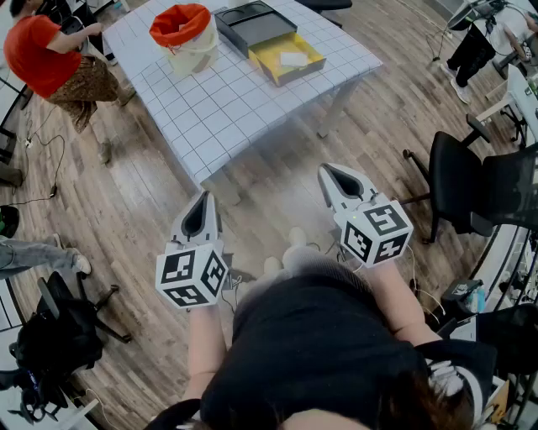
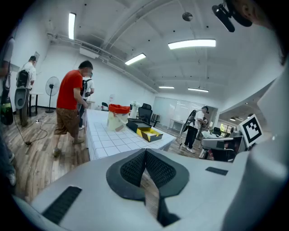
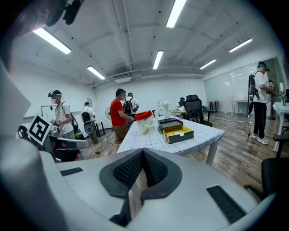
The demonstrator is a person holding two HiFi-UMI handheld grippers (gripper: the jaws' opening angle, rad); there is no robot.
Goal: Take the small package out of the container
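Observation:
A yellow-lined open box stands at the right end of the white grid-pattern table, with a small white package lying inside it. The box also shows small in the left gripper view and in the right gripper view. Both grippers hover over the wooden floor, well short of the table and pointing toward it. My left gripper is shut with nothing in it. My right gripper is shut and empty too.
A dark grey tray sits behind the yellow box, and an orange-lined bin to its left. A person in a red shirt stands at the table's left end. Black office chairs stand at the right and lower left.

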